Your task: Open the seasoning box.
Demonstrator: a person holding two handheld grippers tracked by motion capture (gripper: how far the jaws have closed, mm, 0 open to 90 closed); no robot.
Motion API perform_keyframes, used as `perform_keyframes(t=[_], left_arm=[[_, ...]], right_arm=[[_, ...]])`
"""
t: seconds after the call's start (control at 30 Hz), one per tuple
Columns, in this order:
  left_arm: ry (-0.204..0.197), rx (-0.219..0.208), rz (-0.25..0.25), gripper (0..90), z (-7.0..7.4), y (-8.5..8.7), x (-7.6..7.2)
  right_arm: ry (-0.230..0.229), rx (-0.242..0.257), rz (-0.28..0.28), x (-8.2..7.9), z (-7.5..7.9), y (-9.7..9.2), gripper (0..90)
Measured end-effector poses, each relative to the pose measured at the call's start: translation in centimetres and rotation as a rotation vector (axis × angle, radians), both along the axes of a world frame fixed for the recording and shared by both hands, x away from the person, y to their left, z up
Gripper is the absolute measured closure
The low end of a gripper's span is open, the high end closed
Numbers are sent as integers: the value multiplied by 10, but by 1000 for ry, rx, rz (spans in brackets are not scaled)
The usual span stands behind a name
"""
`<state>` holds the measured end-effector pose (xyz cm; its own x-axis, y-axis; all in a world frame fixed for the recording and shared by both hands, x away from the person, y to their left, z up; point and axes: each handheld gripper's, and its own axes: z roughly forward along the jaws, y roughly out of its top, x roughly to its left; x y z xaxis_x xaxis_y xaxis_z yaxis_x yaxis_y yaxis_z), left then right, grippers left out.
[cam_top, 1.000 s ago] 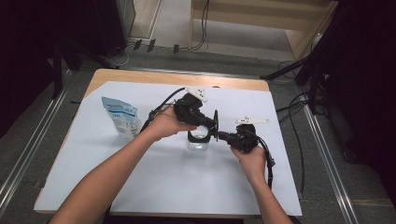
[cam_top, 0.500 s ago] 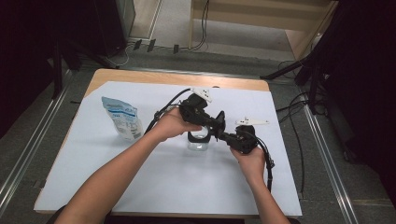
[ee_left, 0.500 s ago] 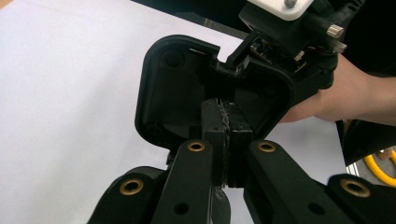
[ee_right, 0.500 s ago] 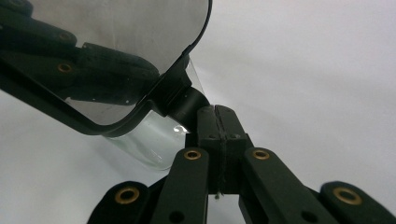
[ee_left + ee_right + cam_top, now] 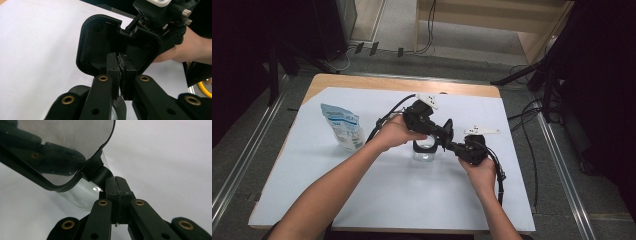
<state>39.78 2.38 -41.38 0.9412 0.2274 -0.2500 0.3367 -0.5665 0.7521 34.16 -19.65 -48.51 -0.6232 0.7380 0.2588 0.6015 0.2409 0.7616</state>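
Grippers meet over the middle of the worktop [image 5: 377, 200], one in each of my hands, both clamped on the same black-rimmed lid [image 5: 100, 42].

My left gripper [image 5: 120, 72] is closed down narrow, its pads pressing on the lid's near rim from both sides. From this side the lid shows as a dark rounded square standing on edge. Beyond it is my right hand [image 5: 180, 50].

My right gripper [image 5: 117, 187] is shut tight too. Its jaws stand together, pinched on a small black tab at the lid's corner, where the rim juts out like a hinge. In the right gripper view the lid's middle is a clear window, and the dark arms of my left gripper show through it.

The lid stands tilted between the two grippers, just above a clear jar [image 5: 424, 152]. The jar sits upright on the white sheet that covers the worktop, near its middle and a little toward the far edge. The jar's mouth carries a black ring. Whether the lid's tab is joined to that ring or only lies against it, I cannot tell.

My left hand [image 5: 397, 131] comes in from the near left and my right hand from the near right. Both are held above the sheet.

A blue and white pouch [image 5: 343, 127] stands well apart, toward the worktop's left edge.
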Motion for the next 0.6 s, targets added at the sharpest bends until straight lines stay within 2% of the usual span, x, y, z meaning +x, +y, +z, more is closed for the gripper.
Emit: perform_keyframes(t=[0.17,0.3,0.4,0.5,0.53,0.6], left_arm=[[-14,-13,2,780,5,9,-3],[-4,-22,7,668,5,20,-8],[-28,-18,23,619,2,29,-11],[-23,-34,44,564,-2,40,-13],[-16,-36,47,526,-3,43,-14],[4,-52,47,512,-5,50,-15]], right_arm=[[-7,7,-13,-2,3,-5,894],[-12,21,-9,-6,5,-9,806],[-4,7,0,-9,3,-10,751],[8,8,11,-13,2,-10,704],[8,12,15,-15,3,-11,697],[15,15,19,-19,3,-11,673]])
